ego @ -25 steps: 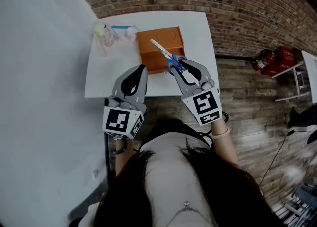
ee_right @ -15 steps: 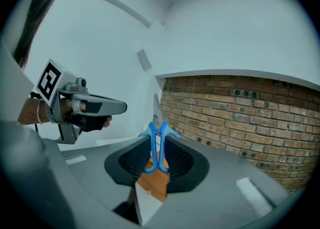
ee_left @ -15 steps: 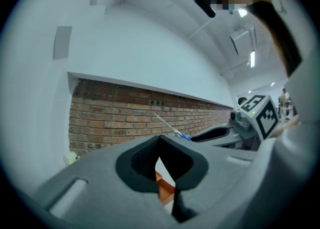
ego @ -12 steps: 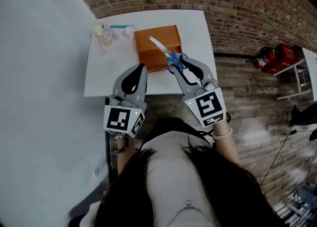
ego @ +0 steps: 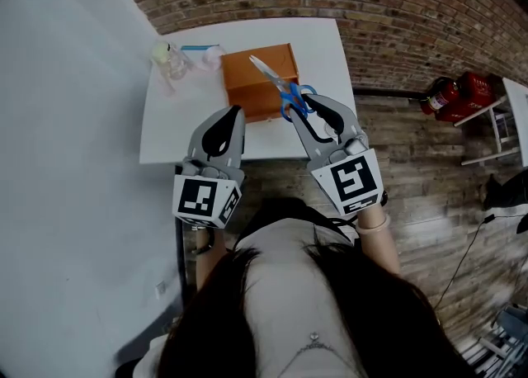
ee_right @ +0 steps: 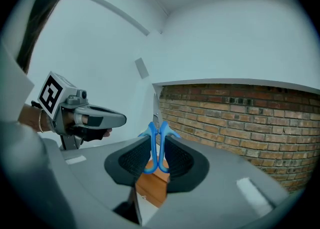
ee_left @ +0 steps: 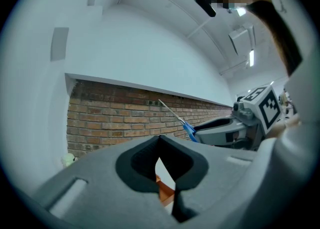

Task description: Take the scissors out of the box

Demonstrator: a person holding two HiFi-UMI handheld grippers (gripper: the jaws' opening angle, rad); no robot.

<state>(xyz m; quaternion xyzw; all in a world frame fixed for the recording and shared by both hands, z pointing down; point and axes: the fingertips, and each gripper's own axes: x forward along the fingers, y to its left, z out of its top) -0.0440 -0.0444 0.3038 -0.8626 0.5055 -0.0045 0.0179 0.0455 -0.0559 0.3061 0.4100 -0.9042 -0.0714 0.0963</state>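
Note:
My right gripper (ego: 302, 109) is shut on the blue handles of the scissors (ego: 285, 92). Their steel blades point up and to the left over the open orange wooden box (ego: 247, 79). The scissors hang in the air above the box's front right part, on the white table (ego: 330, 46). In the right gripper view the blue handles (ee_right: 156, 145) stand pinched between the pads, with the box (ee_right: 152, 185) below. My left gripper (ego: 234, 112) stays shut and empty near the table's front edge, left of the box. The left gripper view shows the scissors (ee_left: 182, 122) held aloft to its right.
A small clear bottle (ego: 169, 54), a blue pen (ego: 198, 45) and a pale round item (ego: 214, 54) lie at the table's back left. A brick wall runs behind. Red equipment (ego: 452, 97) stands on the wooden floor to the right. A white wall is on the left.
My right gripper has lifted a little with the scissors, which now sit slightly higher and further right over the box. The left gripper has stayed put.

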